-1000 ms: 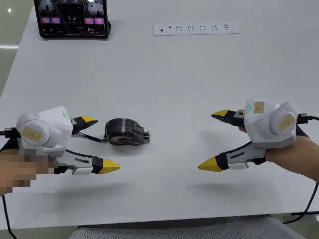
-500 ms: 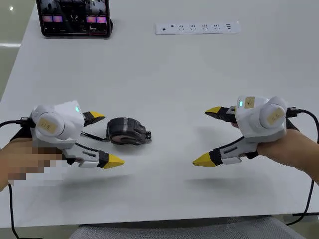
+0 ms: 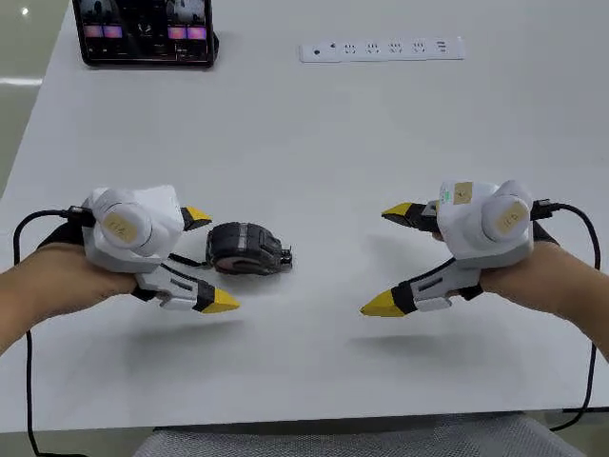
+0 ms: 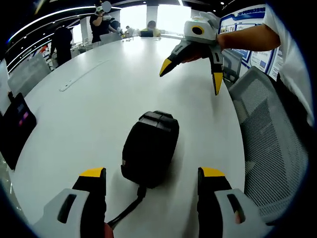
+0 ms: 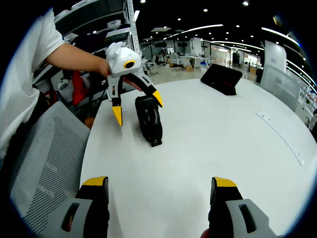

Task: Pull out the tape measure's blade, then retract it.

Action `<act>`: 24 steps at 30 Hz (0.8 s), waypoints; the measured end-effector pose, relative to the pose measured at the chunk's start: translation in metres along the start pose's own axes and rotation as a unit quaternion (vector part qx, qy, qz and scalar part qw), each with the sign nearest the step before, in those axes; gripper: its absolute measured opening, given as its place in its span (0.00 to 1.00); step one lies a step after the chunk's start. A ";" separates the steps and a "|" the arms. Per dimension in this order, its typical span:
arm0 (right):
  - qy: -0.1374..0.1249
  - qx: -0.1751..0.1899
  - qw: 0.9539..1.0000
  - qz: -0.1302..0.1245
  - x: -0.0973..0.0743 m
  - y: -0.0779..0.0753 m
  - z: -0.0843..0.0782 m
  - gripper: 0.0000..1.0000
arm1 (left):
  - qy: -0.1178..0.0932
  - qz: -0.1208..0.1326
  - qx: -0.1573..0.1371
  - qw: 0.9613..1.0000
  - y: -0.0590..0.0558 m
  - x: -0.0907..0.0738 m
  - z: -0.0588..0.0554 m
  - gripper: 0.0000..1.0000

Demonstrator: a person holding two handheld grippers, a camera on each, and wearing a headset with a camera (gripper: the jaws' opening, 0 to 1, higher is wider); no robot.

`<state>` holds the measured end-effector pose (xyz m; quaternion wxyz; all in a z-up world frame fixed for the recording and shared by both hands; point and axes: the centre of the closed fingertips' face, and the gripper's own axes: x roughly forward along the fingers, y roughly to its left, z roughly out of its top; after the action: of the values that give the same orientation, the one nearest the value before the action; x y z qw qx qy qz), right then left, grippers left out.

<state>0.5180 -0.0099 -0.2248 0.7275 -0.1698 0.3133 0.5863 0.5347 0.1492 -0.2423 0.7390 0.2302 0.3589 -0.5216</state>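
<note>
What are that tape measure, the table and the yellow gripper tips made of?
Tape measure: dark case, probably plastic with a rubbery grip; dull sheen, moulded ridges. Table: smooth white, likely laminate; it throws soft reflections. Right gripper fingertips: yellow, matte, seemingly plastic or rubber; I cannot tell which.

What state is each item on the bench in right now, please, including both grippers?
tape measure: blade in, resting on the table, not gripped.
left gripper: open, its jaws reach either side of the tape measure's near end.
right gripper: open, empty, well apart from the tape measure.
tablet: screen lit.
power strip: sockets look empty.
</note>
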 end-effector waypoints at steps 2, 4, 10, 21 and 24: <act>0.000 0.000 1.000 0.002 0.001 0.001 0.000 0.83 | 0.007 -0.002 0.005 1.000 0.002 0.001 0.000 0.70; 0.000 0.000 1.000 0.003 0.002 0.001 0.001 0.83 | 0.012 -0.002 0.010 1.000 0.003 0.002 -0.001 0.68; 0.001 0.002 1.000 0.004 0.003 0.002 -0.001 0.83 | 0.023 0.000 0.018 1.000 0.009 0.004 0.000 0.57; 0.000 0.005 1.000 0.005 0.005 0.003 -0.004 0.83 | 0.042 -0.005 0.047 0.998 0.009 0.008 -0.003 0.38; 0.000 0.006 1.000 0.005 0.006 0.004 -0.005 0.82 | 0.045 -0.005 0.050 0.998 0.009 0.009 -0.003 0.36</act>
<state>0.5136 -0.0073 -0.2318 0.7258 -0.1638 0.3174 0.5879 0.5447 0.1488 -0.2515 0.7072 0.2882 0.3665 -0.5315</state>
